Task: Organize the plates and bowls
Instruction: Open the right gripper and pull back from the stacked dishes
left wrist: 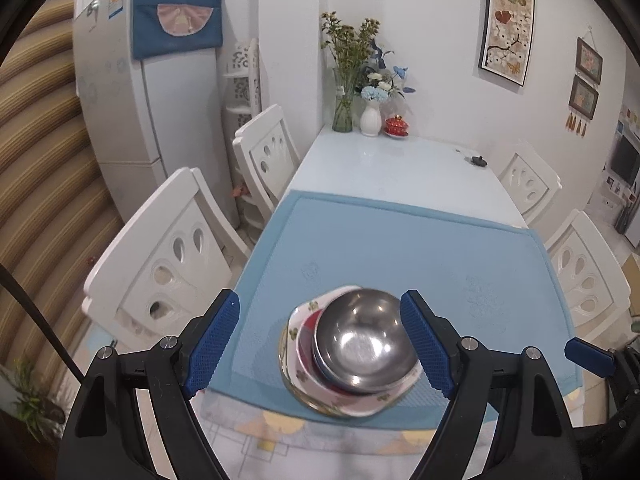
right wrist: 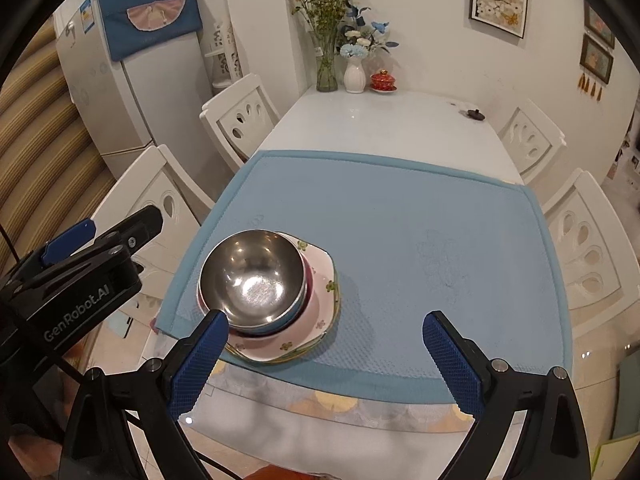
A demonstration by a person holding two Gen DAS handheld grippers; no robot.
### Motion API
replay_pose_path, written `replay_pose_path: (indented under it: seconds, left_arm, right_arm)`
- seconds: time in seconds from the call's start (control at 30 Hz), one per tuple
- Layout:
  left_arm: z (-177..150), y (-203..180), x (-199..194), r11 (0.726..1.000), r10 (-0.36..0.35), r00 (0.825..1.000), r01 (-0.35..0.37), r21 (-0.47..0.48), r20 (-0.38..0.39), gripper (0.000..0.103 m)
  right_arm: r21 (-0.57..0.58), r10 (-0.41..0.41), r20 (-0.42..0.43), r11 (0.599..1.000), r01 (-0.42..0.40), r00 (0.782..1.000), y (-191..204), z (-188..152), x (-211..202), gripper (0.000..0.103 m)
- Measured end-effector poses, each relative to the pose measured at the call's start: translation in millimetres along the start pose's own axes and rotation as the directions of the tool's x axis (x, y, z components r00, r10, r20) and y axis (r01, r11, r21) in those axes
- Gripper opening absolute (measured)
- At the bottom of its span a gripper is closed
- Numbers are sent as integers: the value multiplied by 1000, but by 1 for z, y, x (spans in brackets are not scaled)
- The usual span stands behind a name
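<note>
A steel bowl (left wrist: pixel 366 340) sits in a stack on top of a red-rimmed bowl (left wrist: pixel 306 336) and floral plates (left wrist: pixel 340 402), near the front left of the blue mat (left wrist: pixel 400 256). My left gripper (left wrist: pixel 320 344) is open and empty, its blue fingers either side of the stack, above it. In the right wrist view the same steel bowl (right wrist: pixel 252 276) and plates (right wrist: pixel 320 300) lie ahead to the left. My right gripper (right wrist: pixel 324 356) is open and empty above the mat (right wrist: pixel 400 220), right of the stack.
White chairs (left wrist: pixel 160 264) stand on both sides of the white table (left wrist: pixel 400 164). Vases of flowers (left wrist: pixel 370 116) and a red lidded cup (left wrist: pixel 397 125) stand at the far end. A fridge (left wrist: pixel 132 112) is back left. The left gripper's body (right wrist: pixel 80 272) shows at left.
</note>
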State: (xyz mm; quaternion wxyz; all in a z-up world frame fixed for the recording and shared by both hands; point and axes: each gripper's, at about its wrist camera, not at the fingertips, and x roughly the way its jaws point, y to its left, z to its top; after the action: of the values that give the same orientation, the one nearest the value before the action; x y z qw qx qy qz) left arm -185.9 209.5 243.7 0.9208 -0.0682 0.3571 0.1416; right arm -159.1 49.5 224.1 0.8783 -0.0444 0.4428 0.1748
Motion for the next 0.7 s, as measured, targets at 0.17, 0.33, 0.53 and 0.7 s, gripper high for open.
replay_pose_path:
  seconds: [0.17,0.33,0.53,0.7]
  left_arm:
    - [-10,2,-15,1000,8,999,-9,-28,-33,81]
    - [-17,0,-27,998,38,998,-41,-48,-56,82]
    - [-20,-11,-31,971,225,974,-222,92,-23,82]
    - [-2,-8,-20,977,178,984,-178,121,14,82]
  right_arm:
    - [-6,5,16,1000,-5,1000,-1,-8,-13,97]
    - [2,3,32,1000,-3,999,-3,-18,-24,97]
    - [-3,-28,1,1000,28,1000,2,-26,-18,97]
    - [21,-89,17,996,89,996,7,-14,-15,97]
